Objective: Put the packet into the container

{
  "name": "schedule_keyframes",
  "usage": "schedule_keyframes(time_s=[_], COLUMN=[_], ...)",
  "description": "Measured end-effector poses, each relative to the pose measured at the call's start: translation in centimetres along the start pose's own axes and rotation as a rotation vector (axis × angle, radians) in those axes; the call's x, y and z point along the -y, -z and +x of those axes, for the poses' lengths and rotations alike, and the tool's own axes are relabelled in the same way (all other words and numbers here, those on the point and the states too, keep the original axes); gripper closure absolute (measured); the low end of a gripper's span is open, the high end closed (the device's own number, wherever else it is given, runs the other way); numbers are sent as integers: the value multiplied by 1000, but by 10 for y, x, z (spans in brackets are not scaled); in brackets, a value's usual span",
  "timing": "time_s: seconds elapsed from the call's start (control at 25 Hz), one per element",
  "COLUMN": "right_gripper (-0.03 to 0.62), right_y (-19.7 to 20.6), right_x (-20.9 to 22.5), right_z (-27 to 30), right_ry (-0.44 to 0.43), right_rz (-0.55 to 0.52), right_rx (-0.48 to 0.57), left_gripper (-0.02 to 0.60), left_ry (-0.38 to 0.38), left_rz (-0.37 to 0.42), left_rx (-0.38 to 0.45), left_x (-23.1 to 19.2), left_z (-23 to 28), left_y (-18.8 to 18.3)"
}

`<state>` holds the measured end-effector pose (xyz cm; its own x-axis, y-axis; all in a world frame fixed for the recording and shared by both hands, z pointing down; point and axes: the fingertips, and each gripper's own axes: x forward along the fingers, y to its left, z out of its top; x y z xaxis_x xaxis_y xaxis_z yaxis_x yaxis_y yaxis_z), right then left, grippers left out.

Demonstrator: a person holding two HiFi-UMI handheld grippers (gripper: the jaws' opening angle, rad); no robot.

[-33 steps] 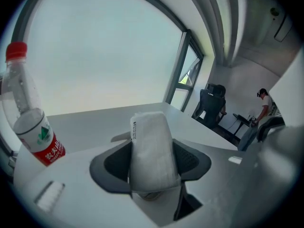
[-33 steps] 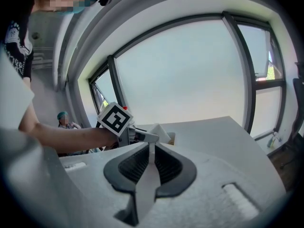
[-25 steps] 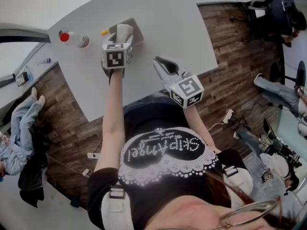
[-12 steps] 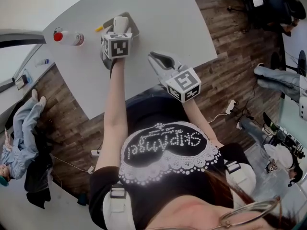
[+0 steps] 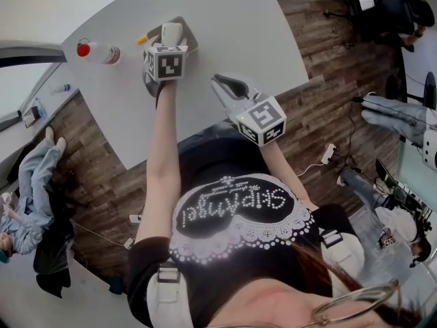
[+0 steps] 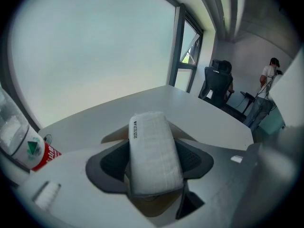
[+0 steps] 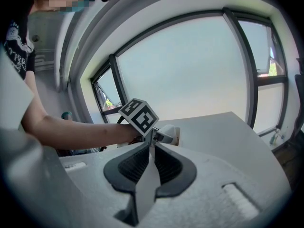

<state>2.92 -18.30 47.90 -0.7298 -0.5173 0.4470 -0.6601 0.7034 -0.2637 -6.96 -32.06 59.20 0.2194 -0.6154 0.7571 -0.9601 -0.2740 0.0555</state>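
A white packet [image 5: 171, 31] [image 6: 152, 167] lies lengthwise between the jaws of my left gripper [image 5: 168, 41] [image 6: 154, 144], over a brownish-grey container [image 5: 189, 38] [image 6: 114, 137] on the grey table [image 5: 232, 26]. The left jaws have just been opening and stand wide beside the packet, which rests in the container. My right gripper [image 5: 225, 84] [image 7: 151, 151] hovers nearer the table's front edge, shut with nothing in it. In the right gripper view the left gripper's marker cube [image 7: 140, 115] and the packet [image 7: 170, 134] show ahead.
A clear bottle [image 5: 99, 52] [image 6: 21, 148] with a red cap lies on the table left of the container. A small yellow thing [image 5: 140, 40] sits between them. Office chairs and seated people are around the table on the wooden floor.
The left gripper has edged slightly toward the container since the oldest frame and has held still in the last half second. The right gripper has stayed put.
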Motion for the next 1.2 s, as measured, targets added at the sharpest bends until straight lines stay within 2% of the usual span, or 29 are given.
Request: schedule_keyframes(time_s=[0.28, 0.6, 0.92, 1.2], right_gripper=[557, 557, 557, 557], right_y=[0, -2, -4, -10], right_x=[1, -6, -6, -11], right_z=[-4, -6, -10, -10], right_ry=[3, -4, -3, -3], right_rz=[1, -10, -21, -36], right_rx=[1, 15, 30, 39], left_gripper=[249, 262, 333, 456], left_ry=[-14, -33, -86, -118], left_rz=[6, 2, 22, 20], left_rx=[90, 205, 467, 708], left_x=[-2, -9, -7, 2], left_z=[-16, -49, -136, -234], left_y=[-19, -45, -92, -110])
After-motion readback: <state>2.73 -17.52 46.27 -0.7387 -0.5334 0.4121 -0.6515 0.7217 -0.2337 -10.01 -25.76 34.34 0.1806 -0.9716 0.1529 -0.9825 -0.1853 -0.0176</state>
